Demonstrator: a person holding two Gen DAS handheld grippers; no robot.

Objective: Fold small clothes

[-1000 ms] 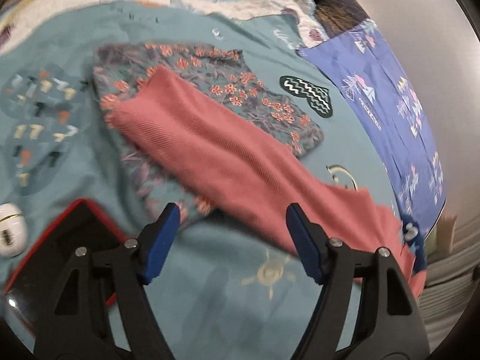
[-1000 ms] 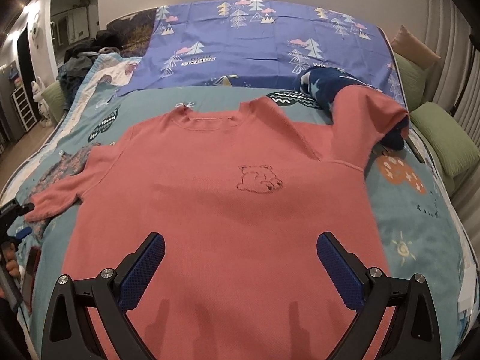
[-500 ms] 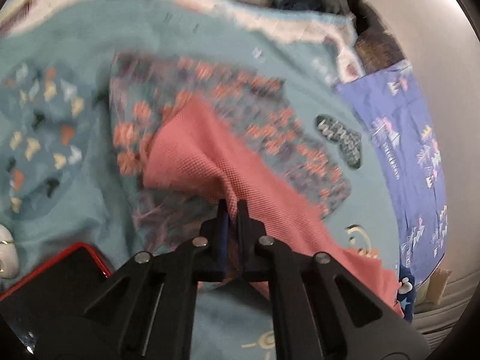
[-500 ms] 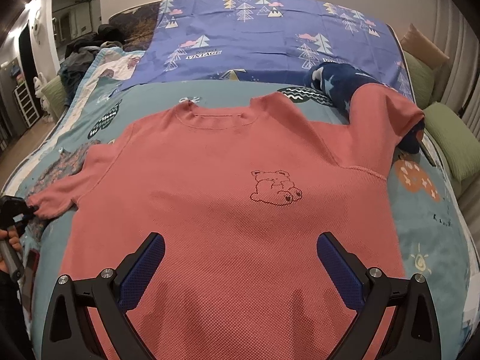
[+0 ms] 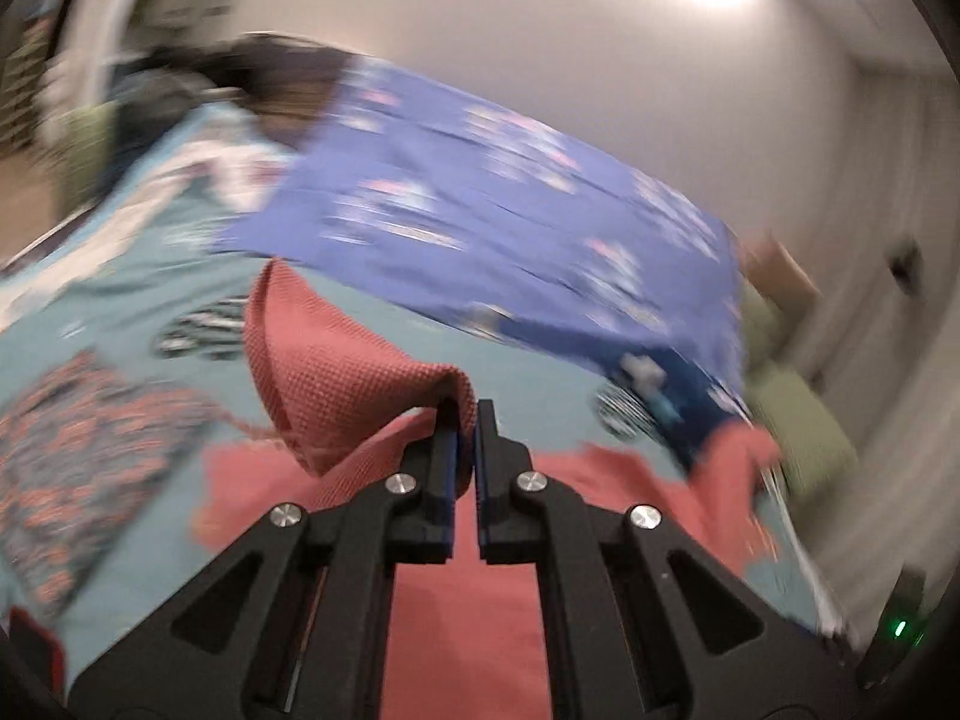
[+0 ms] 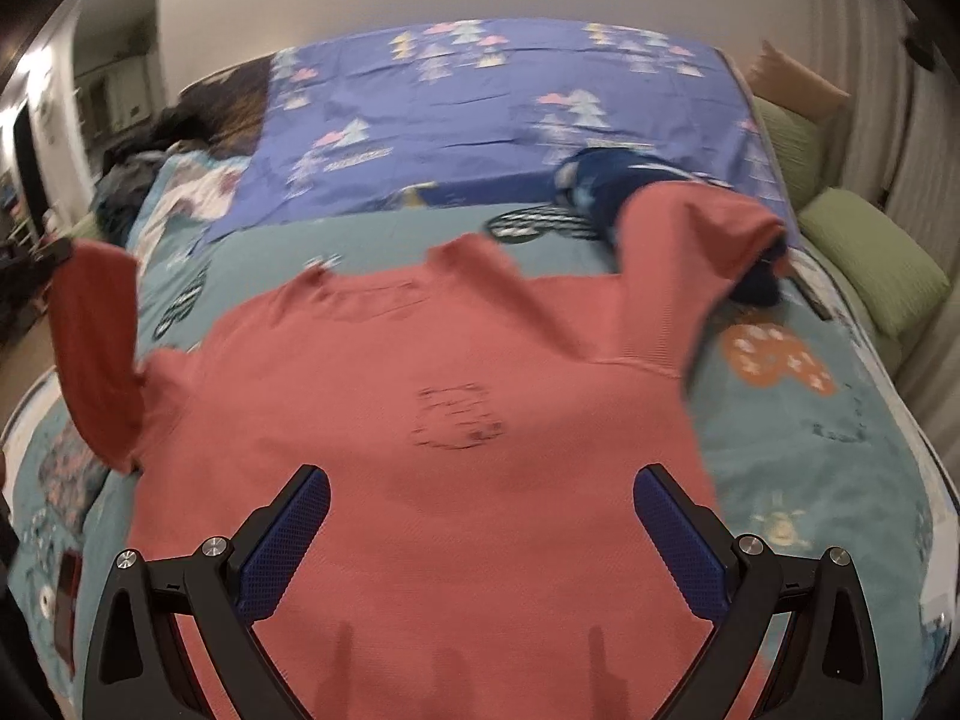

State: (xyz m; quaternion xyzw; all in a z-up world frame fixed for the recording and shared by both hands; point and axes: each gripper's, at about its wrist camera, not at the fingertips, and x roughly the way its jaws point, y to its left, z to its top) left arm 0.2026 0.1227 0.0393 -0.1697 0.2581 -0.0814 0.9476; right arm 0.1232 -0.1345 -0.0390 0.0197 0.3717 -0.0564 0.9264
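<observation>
A salmon-pink sweater [image 6: 468,408] with a small bear drawing lies face up on the teal bedspread [image 6: 810,438]. My left gripper [image 5: 467,414] is shut on the sweater's left sleeve [image 5: 336,372] and holds it lifted off the bed; the raised sleeve also shows in the right wrist view [image 6: 96,348]. My right gripper [image 6: 480,498] is open and empty, hovering over the sweater's lower body. The right sleeve [image 6: 702,240] rests over a dark blue garment [image 6: 606,174].
A floral garment [image 5: 78,456] lies on the bed left of the sweater. A purple sheet with tree prints [image 6: 480,114] covers the far half of the bed. Green pillows [image 6: 876,264] sit at the right edge. A red-edged phone [image 6: 66,594] lies at the lower left.
My left gripper closed on the left sleeve end, then lifted it off the floral garment and swung it up over the bed. My right gripper stayed open over the sweater.
</observation>
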